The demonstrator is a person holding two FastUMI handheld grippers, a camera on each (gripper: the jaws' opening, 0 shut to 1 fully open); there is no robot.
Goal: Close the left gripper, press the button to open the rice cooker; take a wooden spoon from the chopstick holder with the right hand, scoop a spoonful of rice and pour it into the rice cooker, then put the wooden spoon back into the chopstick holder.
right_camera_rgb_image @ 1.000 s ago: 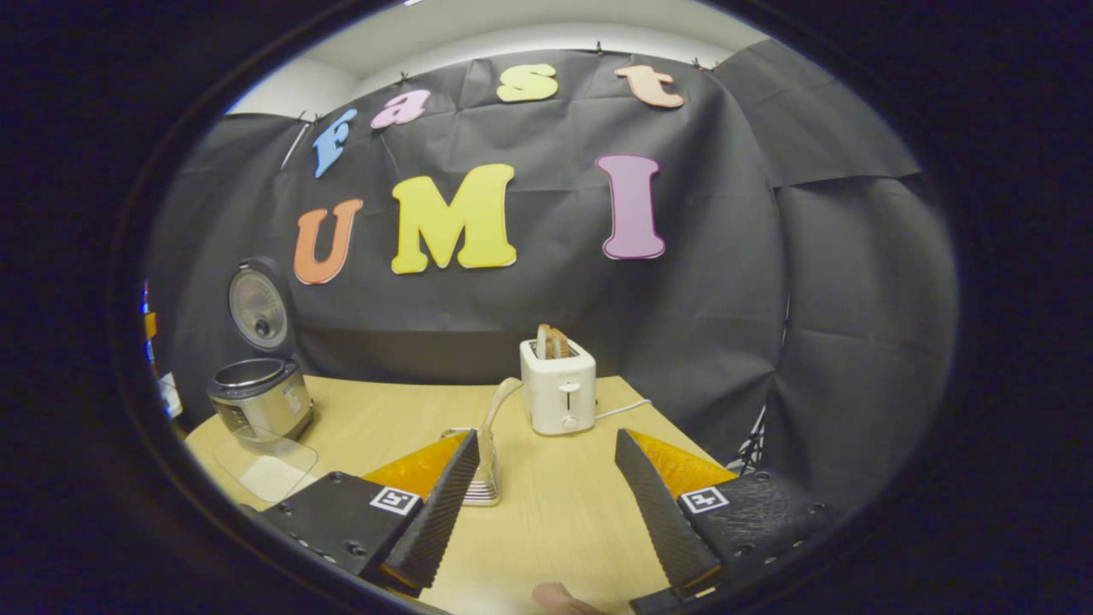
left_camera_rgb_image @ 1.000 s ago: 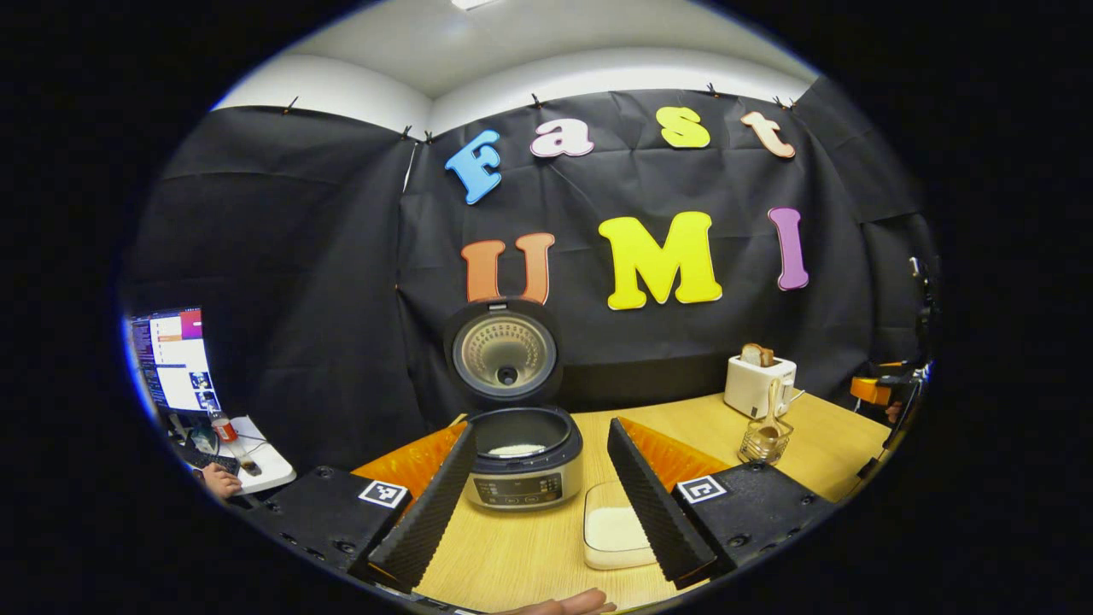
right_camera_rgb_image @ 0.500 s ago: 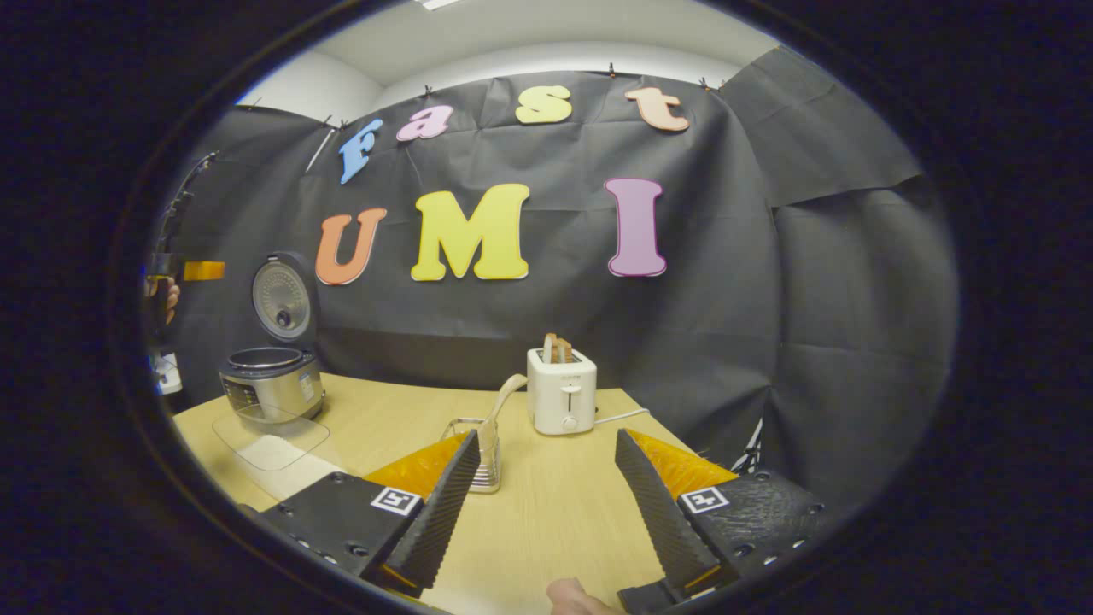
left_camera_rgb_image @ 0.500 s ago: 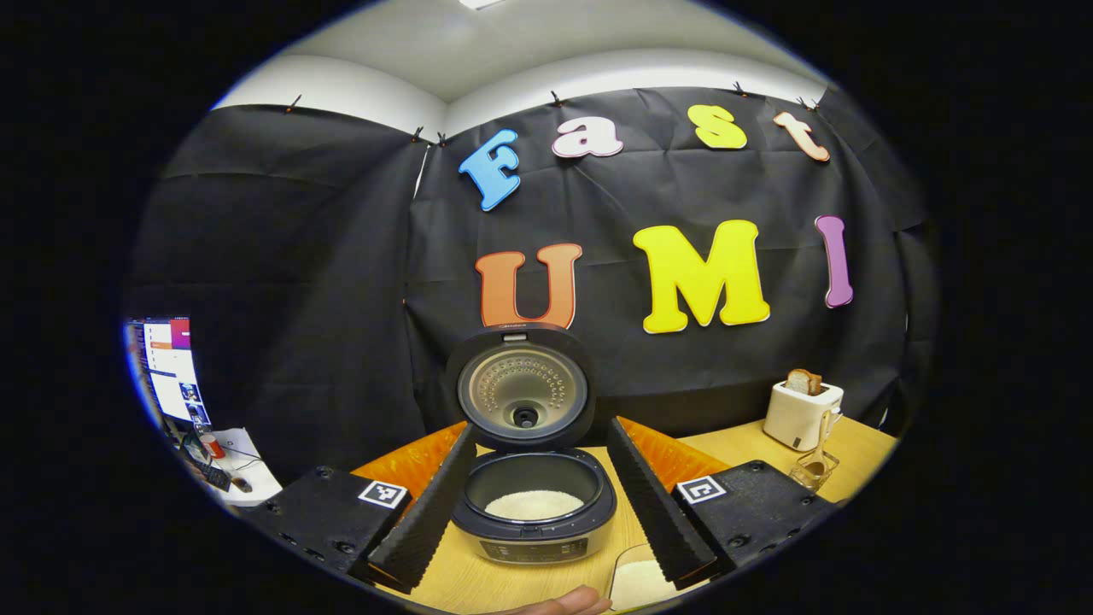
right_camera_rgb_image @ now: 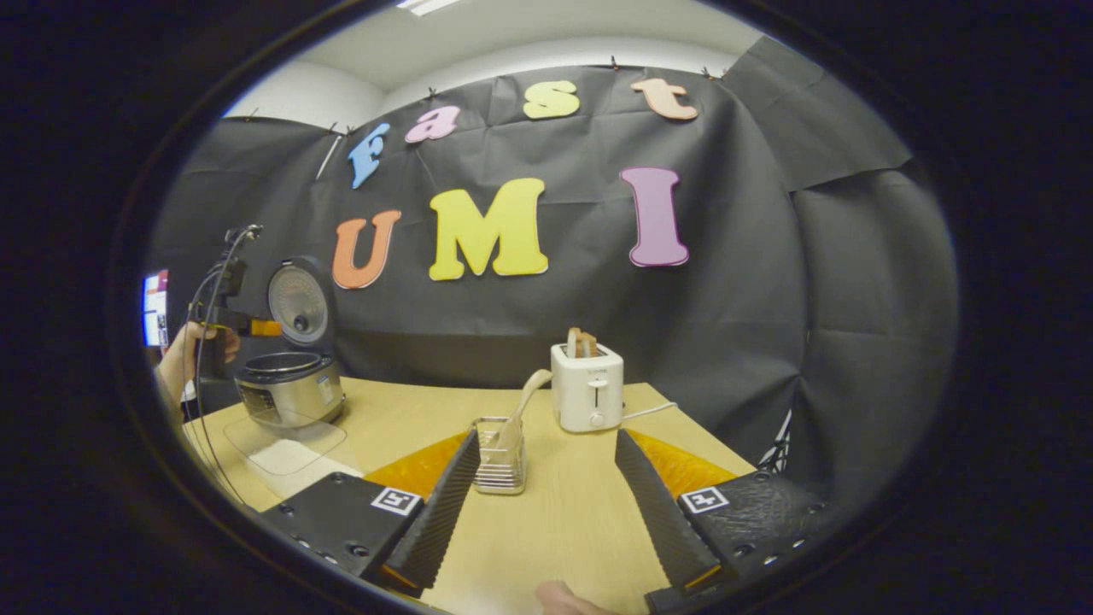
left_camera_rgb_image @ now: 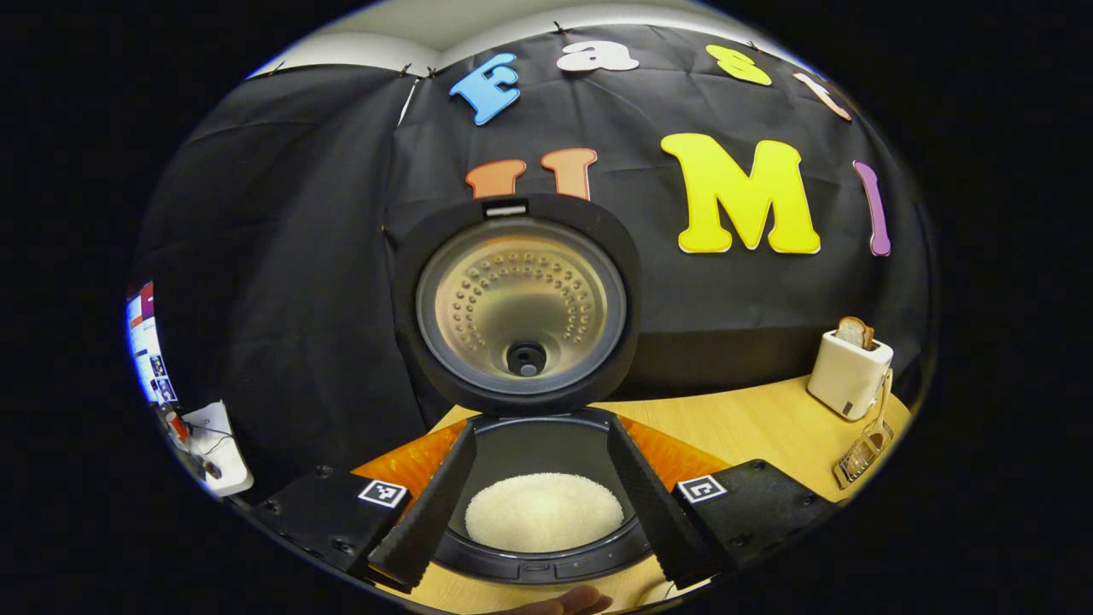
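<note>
Currently logged, item by item.

Rice cooker (left_camera_rgb_image: 534, 547): lid (left_camera_rgb_image: 517, 303) upright and fully open; inner pot holds a mound of white rice (left_camera_rgb_image: 544, 511). In the right gripper view the cooker (right_camera_rgb_image: 290, 386) stands at the table's far left.

Left gripper (left_camera_rgb_image: 538, 504): fingers spread wide, gripping nothing, hovering just above the cooker's front rim. The opening step looks already done.

Right gripper (right_camera_rgb_image: 546, 504): fingers likewise spread, empty, poised above the wooden table (right_camera_rgb_image: 564, 521) and aimed between holder and toaster (right_camera_rgb_image: 587, 386).

Chopstick holder (right_camera_rgb_image: 499, 444): a wire rack, just beyond the right gripper's left finger. The wooden spoon (right_camera_rgb_image: 523, 406) stands in it, handle leaning up and to the right (bowl end hidden in the rack).

Rice tray (right_camera_rgb_image: 286, 444): clear container of rice, in front of the cooker.

Step in hand, as judged: fetching the spoon. Advice: shift the right gripper leftward so the handle sits centred between the fingers, pinch the exposed upper handle, then lift along the lean so the light rack is not dragged or tipped.
</note>
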